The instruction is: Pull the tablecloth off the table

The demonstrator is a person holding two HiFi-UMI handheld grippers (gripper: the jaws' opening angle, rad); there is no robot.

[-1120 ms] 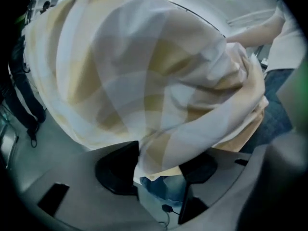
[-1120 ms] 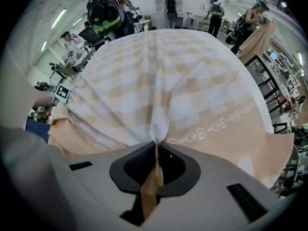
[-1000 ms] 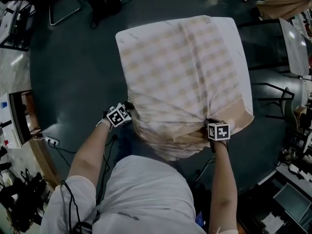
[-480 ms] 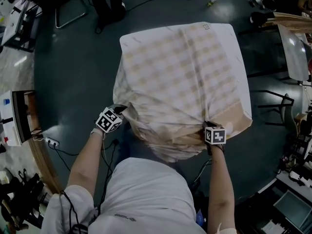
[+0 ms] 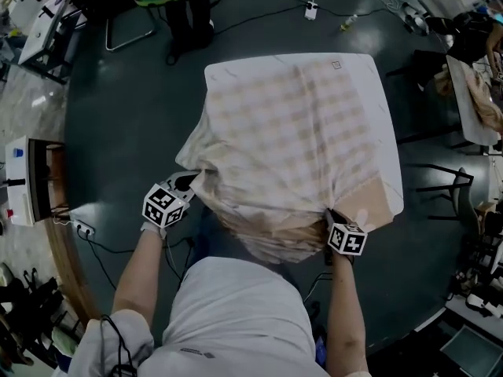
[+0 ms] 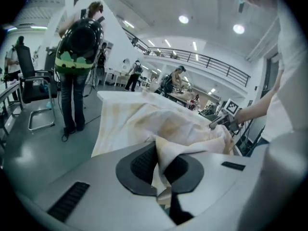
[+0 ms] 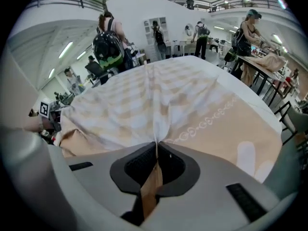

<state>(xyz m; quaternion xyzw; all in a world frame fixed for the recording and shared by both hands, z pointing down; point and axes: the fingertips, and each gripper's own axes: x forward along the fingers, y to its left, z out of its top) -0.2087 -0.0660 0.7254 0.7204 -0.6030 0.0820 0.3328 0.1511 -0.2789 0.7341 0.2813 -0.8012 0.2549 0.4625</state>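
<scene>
Since the tablecloth [image 5: 299, 132] fills the middle of the frame, draped over a table I cannot see beneath it, I hold its near edge at two spots so it slides toward me evenly. My left gripper [image 5: 185, 184], lower left, is clamped on a bunched fold. My right gripper [image 5: 331, 217], lower right, pinches the beige border tight.

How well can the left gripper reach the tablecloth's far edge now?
Probably not: the left gripper is shut on a near corner of the tablecloth, with the whole spread cloth between it and that edge.
</scene>
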